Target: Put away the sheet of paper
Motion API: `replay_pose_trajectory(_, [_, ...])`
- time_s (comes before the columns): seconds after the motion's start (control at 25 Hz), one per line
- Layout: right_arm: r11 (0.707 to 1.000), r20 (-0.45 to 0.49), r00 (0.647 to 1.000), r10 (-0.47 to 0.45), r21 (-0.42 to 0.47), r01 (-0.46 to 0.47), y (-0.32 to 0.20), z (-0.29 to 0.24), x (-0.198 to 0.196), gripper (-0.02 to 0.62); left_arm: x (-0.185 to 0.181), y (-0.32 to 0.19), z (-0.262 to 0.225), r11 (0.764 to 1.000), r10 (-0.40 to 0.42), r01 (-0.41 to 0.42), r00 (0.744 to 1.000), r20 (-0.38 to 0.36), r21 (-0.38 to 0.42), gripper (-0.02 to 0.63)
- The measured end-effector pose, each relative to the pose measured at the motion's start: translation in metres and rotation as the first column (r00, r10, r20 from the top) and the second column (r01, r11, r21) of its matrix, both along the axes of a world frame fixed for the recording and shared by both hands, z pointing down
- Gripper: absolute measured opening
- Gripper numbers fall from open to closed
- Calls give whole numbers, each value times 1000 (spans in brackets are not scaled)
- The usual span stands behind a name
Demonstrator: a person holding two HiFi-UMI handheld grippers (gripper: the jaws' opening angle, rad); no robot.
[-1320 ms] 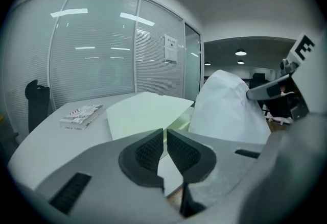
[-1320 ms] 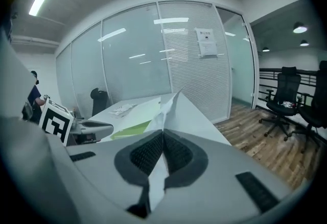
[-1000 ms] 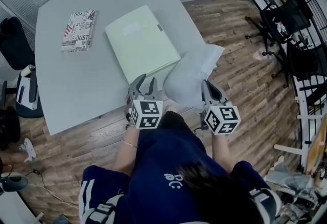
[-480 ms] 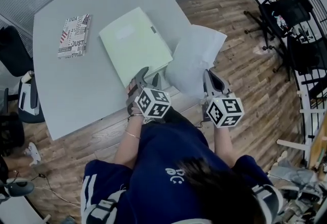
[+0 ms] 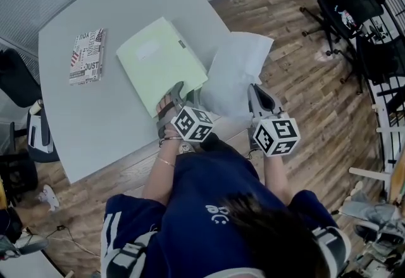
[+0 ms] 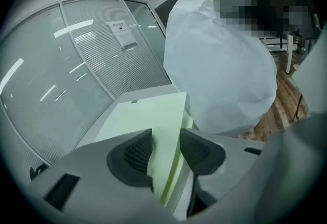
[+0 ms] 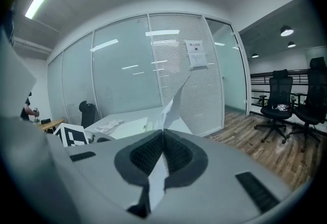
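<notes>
Table (image 5: 190,4) edge beneath paper (image 5: 237,71), folder (image 5: 158,64) alongside

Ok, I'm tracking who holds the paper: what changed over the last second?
The left hand-held gripper let go of the sheet of paper and shifted to the green folder; its jaws have just been opening and straddle its edge. The right hand-held gripper stays shut on the sheet.

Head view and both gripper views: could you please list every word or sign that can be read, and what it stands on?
"JUST": on the cover of the book; its other print is too small to read.
Posted notice: too small to read.
Green folder: its pale label is blurred, with no legible words.
</notes>
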State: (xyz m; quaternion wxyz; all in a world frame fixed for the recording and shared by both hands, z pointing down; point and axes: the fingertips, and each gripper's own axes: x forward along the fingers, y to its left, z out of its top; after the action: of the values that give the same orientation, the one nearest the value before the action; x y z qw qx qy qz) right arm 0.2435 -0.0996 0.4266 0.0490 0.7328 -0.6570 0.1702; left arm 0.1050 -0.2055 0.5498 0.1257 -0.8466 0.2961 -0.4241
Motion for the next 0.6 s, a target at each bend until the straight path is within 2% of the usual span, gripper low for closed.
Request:
replay_pose_trajectory(0.2, [1000, 28, 1000, -8, 9, 7, -6, 1, 8, 9, 4, 3, -6, 1000, 4, -5, 1000, -29, -14, 160])
replay_pose_trajectory(0.36, [999, 37, 999, -39, 9, 39, -14, 1, 8, 9, -2, 2, -22, 999, -34, 33, 994, -102, -5, 119])
replay_pose_trajectory(0.44, [998, 49, 997, -62, 12, 62, -18, -1, 7, 9, -8, 2, -33, 998, -68, 69, 984, -163, 2, 106])
replay_pose_trajectory(0.6, [992, -14, 991, -129, -2, 129, -28, -9, 3, 9, -24, 4, -59, 987, -160, 162, 943, -293, -19, 81])
